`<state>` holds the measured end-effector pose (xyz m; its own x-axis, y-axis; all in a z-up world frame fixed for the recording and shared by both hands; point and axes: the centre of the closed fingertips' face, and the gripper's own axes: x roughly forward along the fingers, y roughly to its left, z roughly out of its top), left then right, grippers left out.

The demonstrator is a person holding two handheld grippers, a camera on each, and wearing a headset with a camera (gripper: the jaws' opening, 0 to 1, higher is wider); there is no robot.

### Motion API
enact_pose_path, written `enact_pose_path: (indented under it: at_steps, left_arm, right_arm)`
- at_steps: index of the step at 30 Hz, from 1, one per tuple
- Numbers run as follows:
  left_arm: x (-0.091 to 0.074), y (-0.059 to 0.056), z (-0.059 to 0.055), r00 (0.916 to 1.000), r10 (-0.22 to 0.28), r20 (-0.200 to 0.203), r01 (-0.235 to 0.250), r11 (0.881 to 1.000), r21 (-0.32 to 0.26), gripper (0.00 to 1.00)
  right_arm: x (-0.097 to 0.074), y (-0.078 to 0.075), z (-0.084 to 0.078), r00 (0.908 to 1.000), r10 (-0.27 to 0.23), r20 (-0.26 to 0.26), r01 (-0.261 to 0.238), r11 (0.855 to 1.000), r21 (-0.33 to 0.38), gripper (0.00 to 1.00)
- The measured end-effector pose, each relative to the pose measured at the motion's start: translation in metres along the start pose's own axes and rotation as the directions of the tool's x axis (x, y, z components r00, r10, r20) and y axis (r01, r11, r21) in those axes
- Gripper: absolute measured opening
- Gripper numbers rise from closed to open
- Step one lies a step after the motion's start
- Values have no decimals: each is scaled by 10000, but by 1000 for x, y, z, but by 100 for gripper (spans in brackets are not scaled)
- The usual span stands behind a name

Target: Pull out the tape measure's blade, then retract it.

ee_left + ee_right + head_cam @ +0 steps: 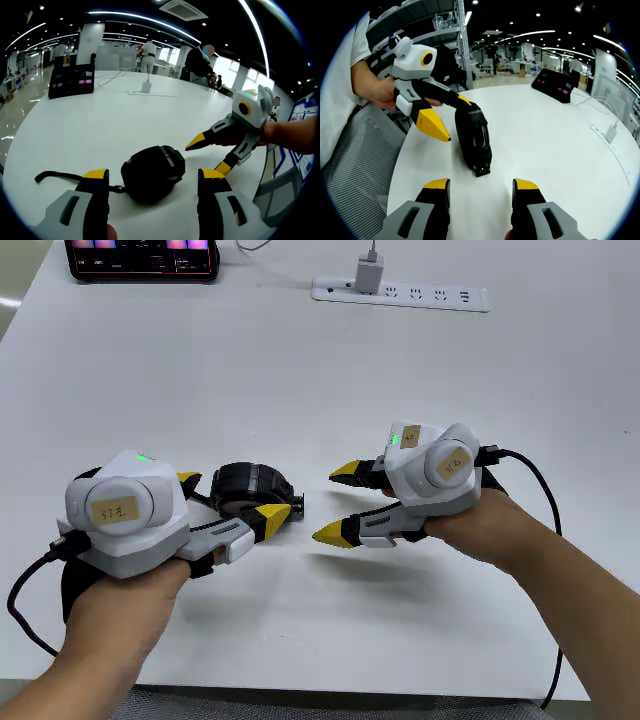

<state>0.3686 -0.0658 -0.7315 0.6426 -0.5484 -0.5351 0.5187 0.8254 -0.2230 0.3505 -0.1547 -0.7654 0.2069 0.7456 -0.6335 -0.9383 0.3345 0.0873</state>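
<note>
While left gripper straddles tape measure, right gripper hovers nearby, spread.

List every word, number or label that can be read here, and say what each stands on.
None can be read with certainty.
Yellow sticker on the left gripper: handwritten characters, inverted, unclear.
Two stickers on the right gripper: handwriting too blurred.
Tablet screen: too small.
</note>
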Motion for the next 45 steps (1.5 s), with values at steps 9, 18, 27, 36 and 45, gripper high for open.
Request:
enact_pose_path:
  at_steps: [9,18,27,36,45]
  left_arm:
    - [-14,-1,-8,9983,-575,-110,579,9976,370,70]
    - [-27,-3,-7,9934,-1129,-212,1144,9891,925,69]
    - [-40,2,-10,9888,-1439,-393,1484,9761,1586,72]
    - [-51,6,-14,9837,-1705,-567,1783,9657,1887,76]
    - [-62,11,-17,9788,-1932,-683,2035,9557,2127,80]
  right_arm:
    - [-17,0,0,9975,-615,341,596,9967,548,54]
    - [-35,4,-4,9921,-1105,588,1038,9889,1066,61]
    - [-50,10,-13,9855,-1563,663,1457,9790,1427,71]
    - [-68,10,-19,9751,-2054,834,1879,9654,1807,78]
    - [-83,13,-28,9713,-2252,766,2067,9584,1971,84]
